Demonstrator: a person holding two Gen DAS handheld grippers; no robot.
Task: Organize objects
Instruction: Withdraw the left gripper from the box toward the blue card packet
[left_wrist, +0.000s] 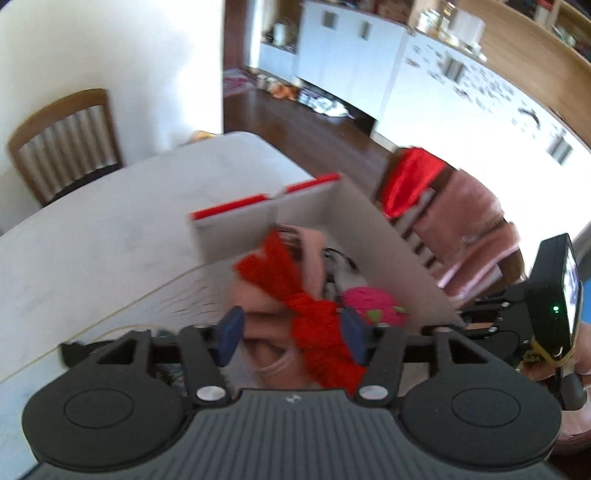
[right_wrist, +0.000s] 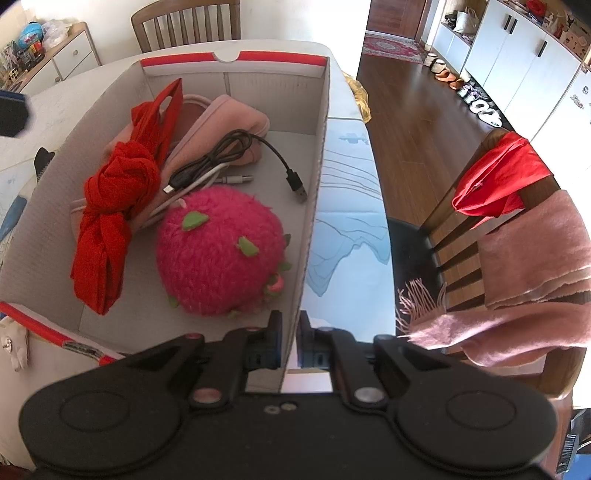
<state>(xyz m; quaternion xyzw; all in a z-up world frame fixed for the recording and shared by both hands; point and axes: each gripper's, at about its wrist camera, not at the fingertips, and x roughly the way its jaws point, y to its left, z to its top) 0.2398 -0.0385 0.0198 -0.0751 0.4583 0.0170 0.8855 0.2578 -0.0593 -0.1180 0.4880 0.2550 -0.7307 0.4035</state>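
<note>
From the left wrist view, blurred, the left gripper hung above a cardboard box on a pale desk. Its blue fingers stood apart with nothing pressed between them. Below them, inside the box, lay a knotted red cloth, seemingly already dropped in.

From the right wrist view, the right gripper was closed on the near right wall of the box, pinching the cardboard and steadying it. The box held the red cloth at left, a pink pouch at the far side, tangled cables on it, and a fluffy pink plush nearest. Packing looked well advanced. A pink scarf and another red cloth hung on a chair to the right, possibly left to pack.
</note>
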